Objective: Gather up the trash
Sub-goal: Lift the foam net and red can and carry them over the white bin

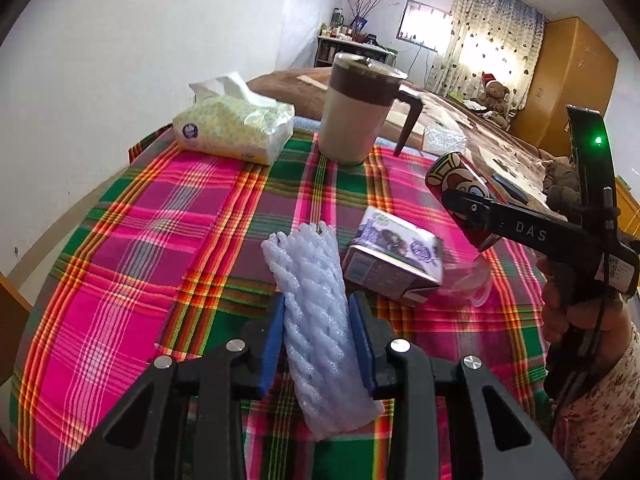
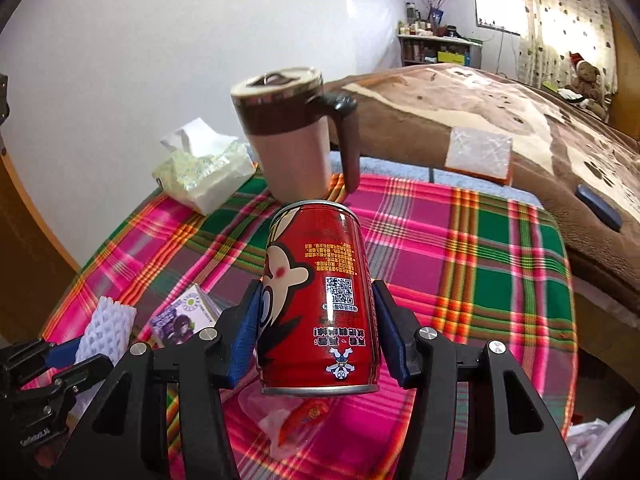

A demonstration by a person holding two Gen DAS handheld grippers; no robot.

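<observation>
Left wrist view looks down along the left gripper, whose blue fingers are pressed in on a white foam fruit net. The net's long axis runs straight out along the fingers, with most of its length sticking out ahead of them and a short tail behind, toward the camera. It appears lifted a little off the plaid cloth of the desk.

Right wrist view shows the right gripper with its fingers set roughly half apart and clamped on the sides of a red drink can. The can's axis also lies along the fingers, its top rim pointing away from the camera, and it hangs above the cloth over a clear wrapper with red print.

Both hands are therefore loaded, so the coming move probably turns on where the trash goes, and no bin shows in either view. Still on the desk between the two grippers lies a small purple-printed carton, tipped on its side just right of the net. It sits nearer the left fingers than the right. The lidded mug and the tissue pack stand at the far edge, well apart from both grips.
</observation>
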